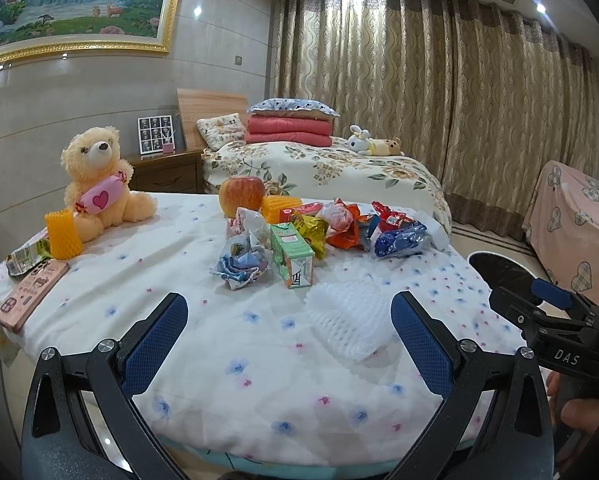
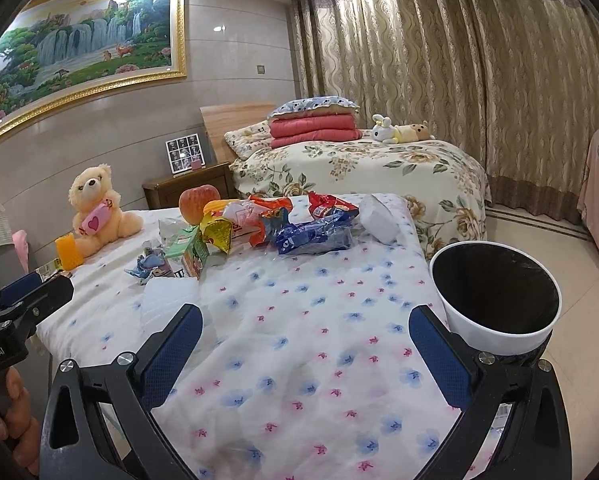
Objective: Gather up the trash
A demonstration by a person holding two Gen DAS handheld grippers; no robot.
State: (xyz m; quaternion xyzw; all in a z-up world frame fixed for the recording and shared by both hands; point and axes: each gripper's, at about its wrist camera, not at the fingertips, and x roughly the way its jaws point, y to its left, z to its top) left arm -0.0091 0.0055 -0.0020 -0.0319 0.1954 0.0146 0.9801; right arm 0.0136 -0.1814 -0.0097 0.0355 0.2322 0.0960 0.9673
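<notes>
Bedroom furnishings and non-refuse articles.
A teddy bear sits on the flower-print sheet beside an apple and a pink phone. Behind stand a floral bed bearing folded red quilts, a nightstand, patterned curtains and a framed waterfall painting.

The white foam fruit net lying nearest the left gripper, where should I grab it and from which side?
Judging by its pose, pinch the white foam net across its narrower far end, coming straight down from above with the left gripper. It lies flat and limp on the flowered cloth, so there is no edge to slide under; its soft mesh should bunch between the fingers. Both grippers are open and empty.
</notes>
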